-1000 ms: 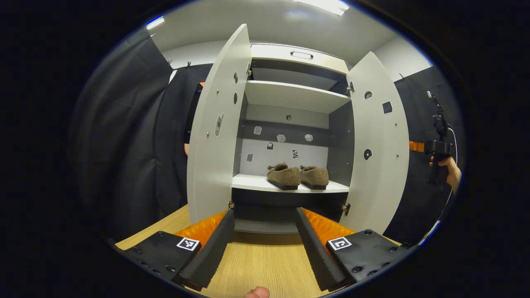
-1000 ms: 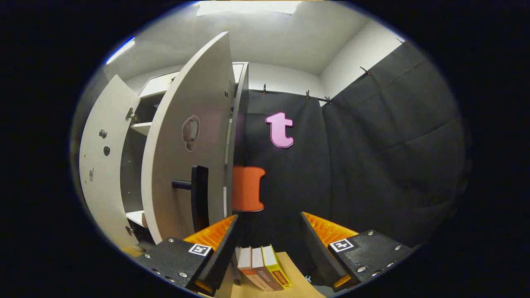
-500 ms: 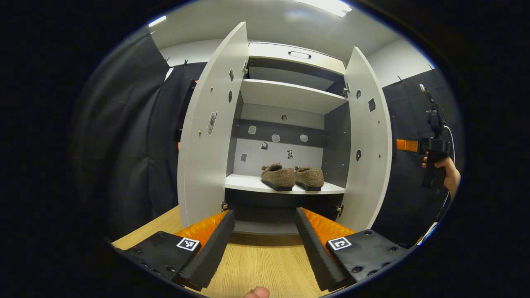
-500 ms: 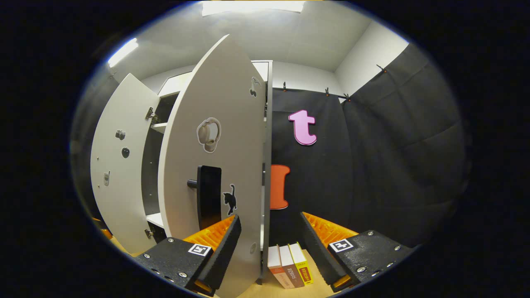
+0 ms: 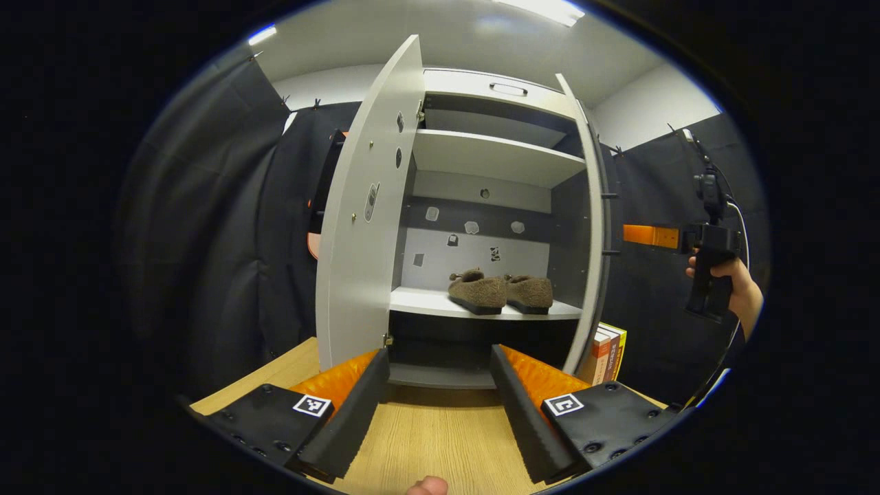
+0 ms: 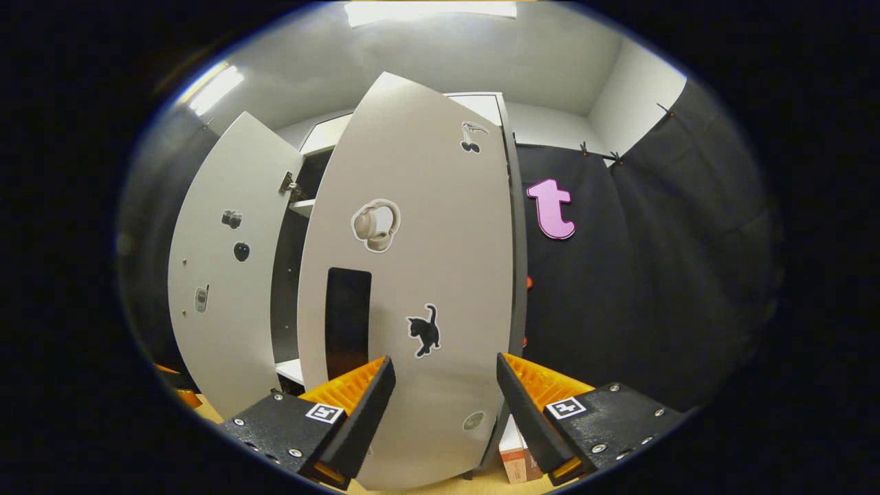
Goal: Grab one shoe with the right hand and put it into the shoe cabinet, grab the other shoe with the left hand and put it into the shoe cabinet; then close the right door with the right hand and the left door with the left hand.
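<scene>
In the left gripper view we look straight into the tall white shoe cabinet (image 5: 491, 155), which stands at the centre of the frame on a light wooden floor (image 5: 433, 440). Two brown fuzzy slippers (image 5: 500, 291) sit side by side, touching, on the white lower shelf (image 5: 426, 301), right of its middle, toes pointing away from us. The white left door (image 5: 364, 213) stands wide open at centre left, its inner face carrying small stickers. The white right door (image 5: 592, 220) shows nearly edge-on at centre right. Just beyond its lower edge we see a few upright books with red, white and yellow spines (image 5: 608, 352) against the black cloth wall. The left gripper (image 5: 440, 405) fills the bottom of the frame with its fingers spread and nothing between them, hovering over the floor in front of the cabinet. At the far right a hand (image 5: 739, 292) grips the handle of the other device.

In the right gripper view the right door's outer face (image 6: 419, 275) fills the centre, close ahead of us, with a long black handle (image 6: 347, 320) and cat, headphone and cherry stickers. The right gripper (image 6: 443, 409) is spread wide at the bottom, holding nothing, its fingers on either side of the door's lower part; we cannot tell whether they touch it. The left door (image 6: 220, 275) shows at the left, and the books (image 6: 512, 457) peek out at the bottom, between door and right finger.
</scene>
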Demonstrator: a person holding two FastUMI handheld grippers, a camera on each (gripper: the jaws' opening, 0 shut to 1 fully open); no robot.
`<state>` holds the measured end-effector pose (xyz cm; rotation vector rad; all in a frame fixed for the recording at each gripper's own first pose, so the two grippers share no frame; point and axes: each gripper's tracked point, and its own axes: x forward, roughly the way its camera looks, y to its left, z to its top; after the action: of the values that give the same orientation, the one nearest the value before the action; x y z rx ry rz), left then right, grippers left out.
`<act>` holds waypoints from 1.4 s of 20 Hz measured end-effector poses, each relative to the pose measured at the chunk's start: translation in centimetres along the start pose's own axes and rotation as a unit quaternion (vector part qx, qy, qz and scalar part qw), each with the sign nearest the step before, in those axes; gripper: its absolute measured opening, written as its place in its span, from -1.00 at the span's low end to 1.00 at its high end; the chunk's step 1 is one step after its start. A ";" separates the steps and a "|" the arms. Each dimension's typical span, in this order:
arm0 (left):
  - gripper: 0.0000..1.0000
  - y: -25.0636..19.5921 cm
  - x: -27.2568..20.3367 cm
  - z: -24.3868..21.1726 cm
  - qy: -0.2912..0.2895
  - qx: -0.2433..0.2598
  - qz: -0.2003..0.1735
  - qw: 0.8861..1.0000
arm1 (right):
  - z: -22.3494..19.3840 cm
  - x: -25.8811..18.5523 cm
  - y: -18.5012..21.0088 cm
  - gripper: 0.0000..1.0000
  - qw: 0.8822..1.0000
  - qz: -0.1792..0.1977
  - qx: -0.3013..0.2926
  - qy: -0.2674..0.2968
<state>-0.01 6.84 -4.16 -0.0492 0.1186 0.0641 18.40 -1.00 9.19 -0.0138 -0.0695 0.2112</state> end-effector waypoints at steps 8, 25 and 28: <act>0.94 0.3 -0.2 -0.1 0.000 0.002 0.003 1.000 | 0.3 1.5 3.6 0.87 0.999 0.037 -0.005 0.000; 0.94 2.0 0.3 -0.1 -0.006 -0.008 0.018 1.000 | -1.2 6.2 6.9 0.82 0.999 0.006 -0.044 0.013; 0.94 2.6 0.5 0.1 -0.007 -0.005 0.025 1.000 | -1.5 6.7 7.1 0.82 0.999 0.005 -0.033 0.019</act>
<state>0.30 9.48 -4.26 -0.0551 0.1066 0.1147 23.58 7.36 7.97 -0.0842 -0.0385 0.2178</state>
